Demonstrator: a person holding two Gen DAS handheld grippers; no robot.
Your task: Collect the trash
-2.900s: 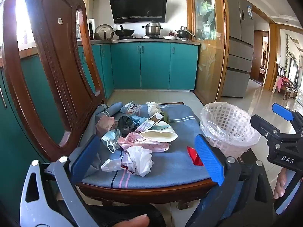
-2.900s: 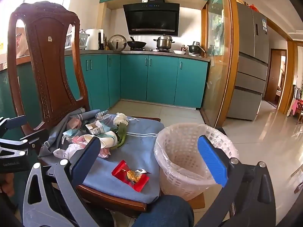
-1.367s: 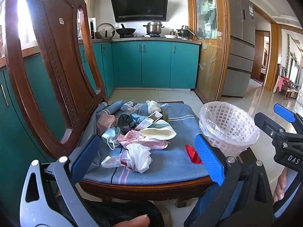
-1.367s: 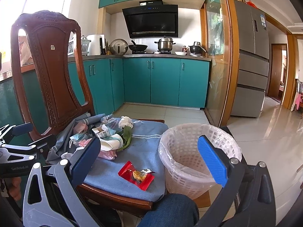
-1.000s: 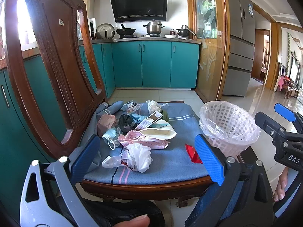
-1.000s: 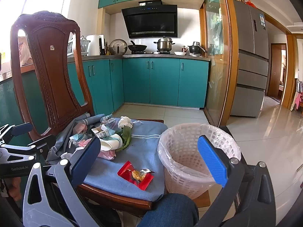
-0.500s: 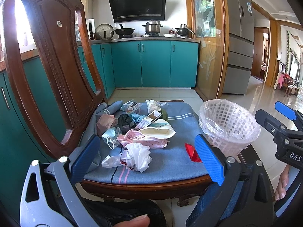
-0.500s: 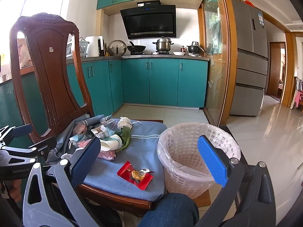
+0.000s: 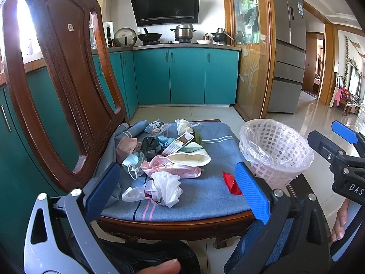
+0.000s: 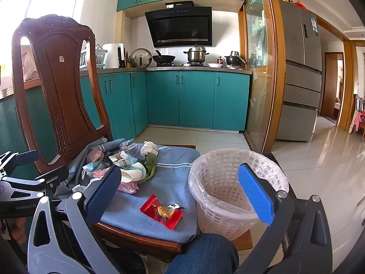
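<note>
While both the left gripper (image 9: 175, 190) and right gripper (image 10: 182, 191) hover nearest with jaws spread and empty, the light, crinkly red wrapper (image 10: 161, 210) lies on the seat's near edge, best pinched by a loose corner, left of the lined basket (image 10: 237, 182).

Both handheld tools, left tool (image 9: 175, 194) and right tool (image 10: 182, 198), pair blue ribbed finger pads (image 9: 252, 193) with grey and black screw-studded frames; the person wears blue jeans (image 10: 203, 253)

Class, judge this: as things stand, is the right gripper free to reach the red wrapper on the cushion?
Probably yes: the right gripper is open, and the red wrapper lies alone ahead, nothing over it.
</note>
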